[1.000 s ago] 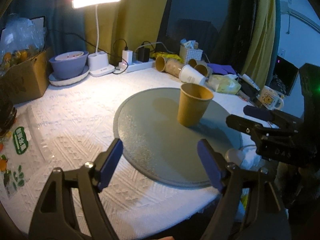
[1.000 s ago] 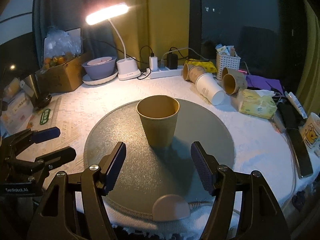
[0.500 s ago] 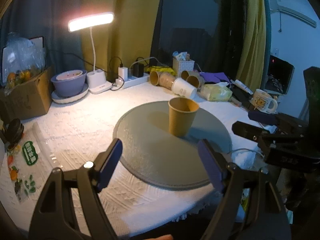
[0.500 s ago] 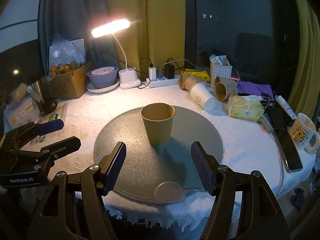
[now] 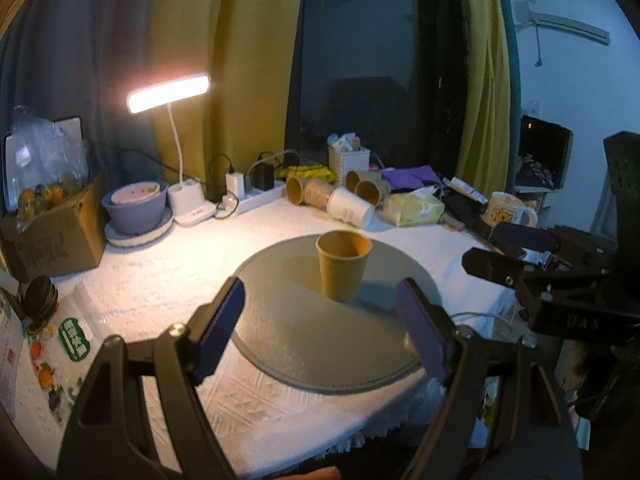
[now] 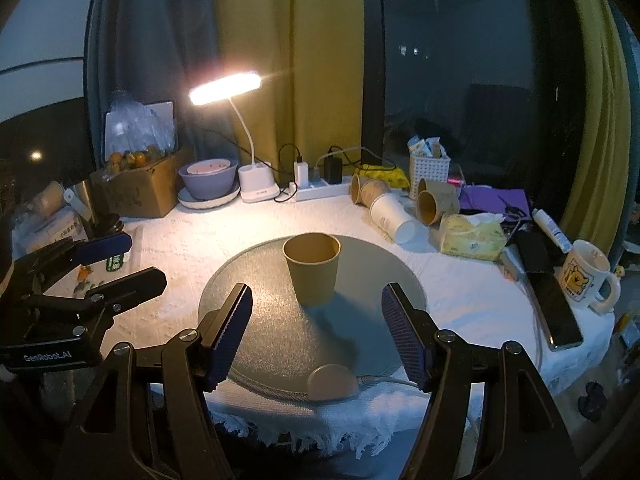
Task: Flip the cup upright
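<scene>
— Left camera, what have you got?
— My left fingers (image 5: 320,332) gape wide, empty; the cup (image 5: 343,269) stands upright on the round mat (image 5: 280,332).
— Right camera?
— My right fingers (image 6: 316,336) spread too, holding nothing. Cup (image 6: 313,273) mouth-up; I'd call it done.

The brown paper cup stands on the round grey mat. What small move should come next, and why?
Probably none on the cup: pull both grippers a little further from the table. The brown paper cup stands upright, mouth up, on the round grey mat, so the flip looks done. The left gripper and the right gripper are open, empty and short of the cup.
</scene>
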A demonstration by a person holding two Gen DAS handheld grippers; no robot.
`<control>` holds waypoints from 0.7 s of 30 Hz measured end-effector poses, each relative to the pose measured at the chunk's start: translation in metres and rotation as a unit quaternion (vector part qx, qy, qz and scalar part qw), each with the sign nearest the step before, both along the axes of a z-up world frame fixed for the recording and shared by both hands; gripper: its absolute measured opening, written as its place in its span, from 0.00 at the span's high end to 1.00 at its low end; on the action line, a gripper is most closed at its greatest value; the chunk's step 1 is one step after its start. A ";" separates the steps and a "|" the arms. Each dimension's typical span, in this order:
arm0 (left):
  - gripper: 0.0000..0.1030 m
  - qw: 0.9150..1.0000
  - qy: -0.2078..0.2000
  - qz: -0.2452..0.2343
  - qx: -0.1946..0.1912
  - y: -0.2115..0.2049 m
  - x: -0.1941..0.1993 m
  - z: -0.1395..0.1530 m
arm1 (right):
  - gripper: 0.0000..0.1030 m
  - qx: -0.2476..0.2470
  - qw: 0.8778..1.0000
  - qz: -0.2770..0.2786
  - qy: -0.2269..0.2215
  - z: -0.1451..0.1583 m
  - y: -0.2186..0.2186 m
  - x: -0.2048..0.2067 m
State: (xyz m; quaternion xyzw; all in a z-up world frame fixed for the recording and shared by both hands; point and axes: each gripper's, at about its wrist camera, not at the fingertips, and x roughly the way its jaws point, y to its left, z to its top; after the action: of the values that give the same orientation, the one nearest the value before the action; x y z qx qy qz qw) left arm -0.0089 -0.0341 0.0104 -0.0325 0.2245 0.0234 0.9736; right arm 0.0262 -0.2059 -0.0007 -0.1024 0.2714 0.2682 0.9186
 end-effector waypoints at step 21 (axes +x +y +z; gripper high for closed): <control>0.23 0.995 -0.097 -0.004 0.016 -0.005 -0.035 0.047 | 0.32 0.000 0.998 0.003 -0.056 0.045 -0.003 -0.035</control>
State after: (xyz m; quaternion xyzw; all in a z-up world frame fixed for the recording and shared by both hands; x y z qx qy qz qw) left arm -0.0439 -0.0390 0.0578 -0.0177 0.1285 0.0196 0.9914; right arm -0.0085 -0.2091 0.0447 -0.1183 0.2190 0.2645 0.9317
